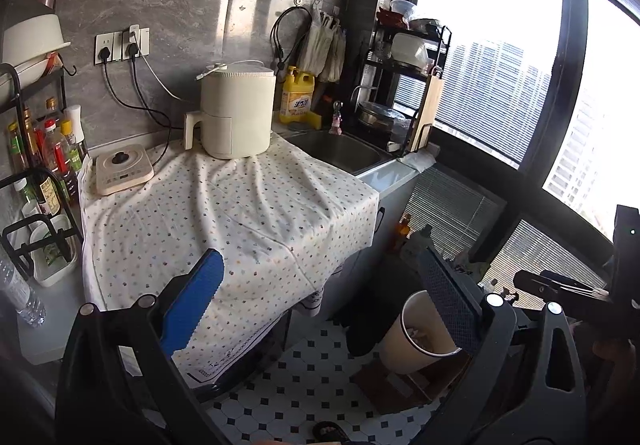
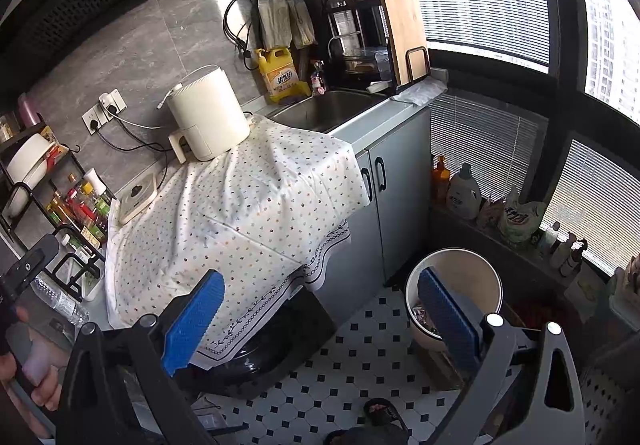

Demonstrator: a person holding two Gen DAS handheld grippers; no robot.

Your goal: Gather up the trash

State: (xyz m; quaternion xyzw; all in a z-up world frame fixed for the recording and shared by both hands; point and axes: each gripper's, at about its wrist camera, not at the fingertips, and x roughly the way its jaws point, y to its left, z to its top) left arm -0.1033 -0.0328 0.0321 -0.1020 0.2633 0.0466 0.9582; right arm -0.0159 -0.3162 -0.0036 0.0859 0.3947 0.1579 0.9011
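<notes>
Hovering empty, jaws apart, left gripper (image 1: 324,301) & right gripper (image 2: 320,309) faced the cloth-covered worktop (image 2: 248,205); trash bin (image 2: 454,285) sat on floor w/ scraps inside. Likely next: find more trash.

Bin (image 2: 452,287) mouth open above; cabinet (image 2: 394,197) left; windowsill bottles (image 2: 464,187) behind.

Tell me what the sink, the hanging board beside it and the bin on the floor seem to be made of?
The sink looks like brushed stainless steel: grey with a dull metallic sheen. The board appears to be pale wood or bamboo, matte with faint grain. The bin seems to be smooth cream plastic with a thin moulded rim, though painted metal can't be ruled out.
</notes>
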